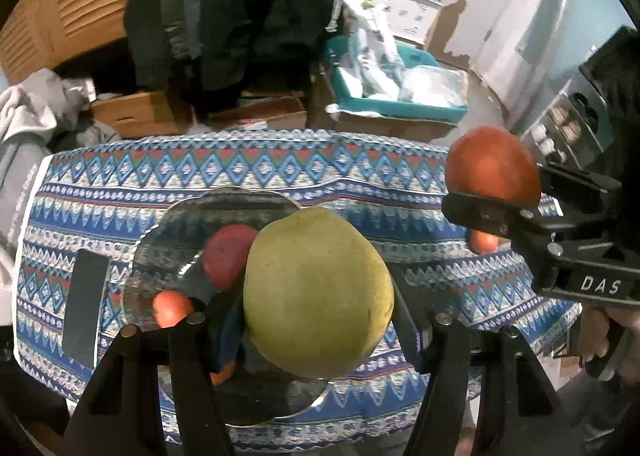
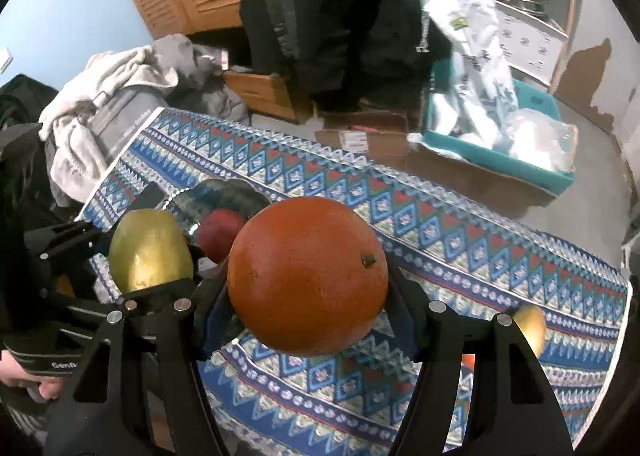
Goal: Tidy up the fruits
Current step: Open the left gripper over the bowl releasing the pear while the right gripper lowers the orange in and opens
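Clamped in the left gripper (image 1: 320, 296), a green fruit (image 1: 318, 292) hung over the glass plate (image 1: 168, 240). Only the right view showed the right gripper (image 2: 308, 280) squeezing an orange (image 2: 307, 275), plus perhaps a yellow fruit (image 2: 532, 326) far right.

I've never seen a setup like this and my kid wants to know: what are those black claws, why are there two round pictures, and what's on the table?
They are hand-held grabbers, one in each of a person's hands, each with a wide-angle camera looking along its two fingers; hence two round pictures. The left gripper is clamped on a big yellow-green fruit; its picture shows the other grabber at the right edge. The right gripper is clamped on an orange fruit. Below is a table with a patterned blue cloth. On it sits a clear glass plate holding a red fruit, with a small orange fruit by its rim. A dark flat object lies beside the plate.
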Tool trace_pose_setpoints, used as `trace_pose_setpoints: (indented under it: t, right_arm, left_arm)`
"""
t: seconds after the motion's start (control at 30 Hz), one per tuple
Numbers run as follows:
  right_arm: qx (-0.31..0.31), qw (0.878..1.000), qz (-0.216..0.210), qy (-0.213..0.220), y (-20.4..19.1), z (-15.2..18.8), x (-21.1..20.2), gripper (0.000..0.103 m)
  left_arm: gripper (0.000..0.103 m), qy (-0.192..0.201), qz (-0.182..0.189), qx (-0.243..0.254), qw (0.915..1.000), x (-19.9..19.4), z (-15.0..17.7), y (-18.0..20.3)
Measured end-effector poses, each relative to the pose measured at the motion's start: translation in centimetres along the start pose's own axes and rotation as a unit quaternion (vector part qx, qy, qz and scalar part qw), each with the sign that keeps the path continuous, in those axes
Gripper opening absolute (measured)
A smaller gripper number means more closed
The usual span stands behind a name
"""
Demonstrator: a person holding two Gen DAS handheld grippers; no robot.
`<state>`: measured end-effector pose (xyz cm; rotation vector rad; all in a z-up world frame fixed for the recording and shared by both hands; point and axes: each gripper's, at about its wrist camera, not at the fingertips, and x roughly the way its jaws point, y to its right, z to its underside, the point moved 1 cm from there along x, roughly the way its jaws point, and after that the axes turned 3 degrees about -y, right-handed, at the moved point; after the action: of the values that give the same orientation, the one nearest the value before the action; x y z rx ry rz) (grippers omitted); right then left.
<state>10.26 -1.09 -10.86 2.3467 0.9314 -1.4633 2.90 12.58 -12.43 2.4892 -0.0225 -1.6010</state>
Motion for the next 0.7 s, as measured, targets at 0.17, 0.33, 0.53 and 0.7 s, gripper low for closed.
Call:
trace_pose_setpoints:
  t: [0.17,0.33,0.53,0.7]
  right_arm:
    - [-0.003,1.000,-0.014,-0.013,-1.2,-1.2,2.2,0.067]
    - [-0.004,0.999,-0.022,-0.030,-2.2,-2.2,5.0,0.067]
    - [-0.011,0.998,-0.028,-0.053,-3.4,-2.5,8.0,0.067]
    - [-0.011,0.997,-0.031,-0.072,-3.9,-2.7,10.1,0.067]
  left_arm:
    - [0.066,-0.005,-0.010,-0.024,0.9996,0.6,-0.1,-2.5]
    - [0.066,-0.018,-0.021,-0.045,0.9986,1.7,0.2,-4.9]
    - [0.066,-0.026,-0.056,-0.055,0.9966,3.5,0.5,-7.4]
    - [0.066,-0.033,-0.056,-0.075,0.9951,4.8,0.4,-9.2]
